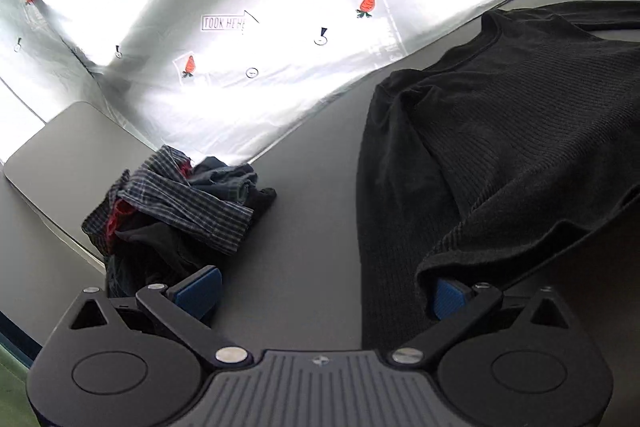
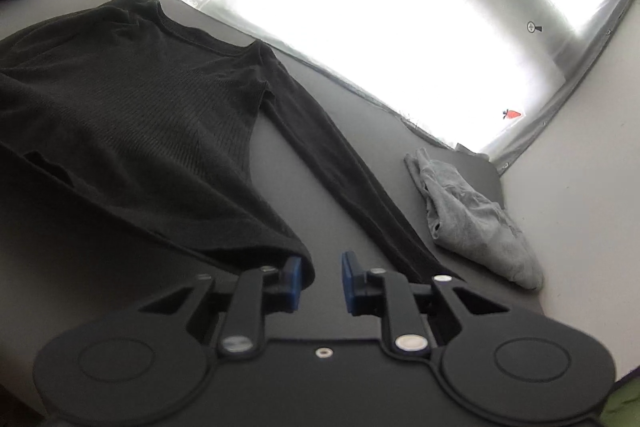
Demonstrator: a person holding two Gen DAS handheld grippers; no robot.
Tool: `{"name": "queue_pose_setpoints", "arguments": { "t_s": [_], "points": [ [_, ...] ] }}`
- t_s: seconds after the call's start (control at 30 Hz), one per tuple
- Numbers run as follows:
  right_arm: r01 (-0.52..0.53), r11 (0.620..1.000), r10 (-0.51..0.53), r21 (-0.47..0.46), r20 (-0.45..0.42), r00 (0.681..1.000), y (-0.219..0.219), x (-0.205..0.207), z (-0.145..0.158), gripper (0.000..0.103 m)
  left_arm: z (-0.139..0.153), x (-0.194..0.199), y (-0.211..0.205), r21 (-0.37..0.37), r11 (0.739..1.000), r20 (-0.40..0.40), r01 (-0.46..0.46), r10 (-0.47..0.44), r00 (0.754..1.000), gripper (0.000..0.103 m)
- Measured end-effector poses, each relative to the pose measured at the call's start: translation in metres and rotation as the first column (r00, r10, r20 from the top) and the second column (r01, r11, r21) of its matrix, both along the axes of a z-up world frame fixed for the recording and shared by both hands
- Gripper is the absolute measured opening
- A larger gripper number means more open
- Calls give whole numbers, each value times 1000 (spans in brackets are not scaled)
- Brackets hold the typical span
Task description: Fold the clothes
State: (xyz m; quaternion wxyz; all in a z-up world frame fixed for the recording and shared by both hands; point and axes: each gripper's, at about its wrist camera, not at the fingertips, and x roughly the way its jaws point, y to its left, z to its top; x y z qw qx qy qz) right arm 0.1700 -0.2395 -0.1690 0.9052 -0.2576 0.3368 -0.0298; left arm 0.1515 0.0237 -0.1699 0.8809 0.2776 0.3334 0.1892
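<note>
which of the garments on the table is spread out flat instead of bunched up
The black ribbed sweater, lying open with one long sleeve stretched out. The checked clothes pile and the small grey garment are both crumpled heaps.

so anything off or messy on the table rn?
Black sweater lies nearly flat, but its left sleeve is bunched. A crumpled plaid pile and a grey garment sit unfolded to either side.
</note>
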Motion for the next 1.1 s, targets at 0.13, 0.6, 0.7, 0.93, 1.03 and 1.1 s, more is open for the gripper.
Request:
{"name": "queue_pose_setpoints", "arguments": {
  "t_s": [0.13, 0.6, 0.7, 0.93, 1.03, 1.1],
  "points": [
    [-34, 999, 33, -3, -189, 981, -3, -1, -31, 35, -25, -6, 2, -69, 997, -146, 40, -50, 988, 103],
    [34, 945, 21, 325, -165, 986, -33, 18, 21, 69, 2, -20, 64, -432, 871, -166, -233, 177, 970, 103],
    [1, 937, 60, 349, -164, 985, -26, 28, 18, 69, 6, -27, 85, -548, 777, -182, -311, 253, 950, 102],
    [-28, 950, 98, 312, -211, 973, 8, 44, 0, 68, -20, -19, 96, -668, 655, -279, -353, 219, 935, 48],
    [5, 959, 59, 283, -216, 975, 22, 43, -3, 68, -17, -9, 95, -644, 709, -256, -288, 155, 954, 10],
    [57, 966, 2, 251, -225, 974, 31, 43, -5, 68, -6, -2, 103, -604, 756, -228, -253, 141, 963, 9]
  ]
}}
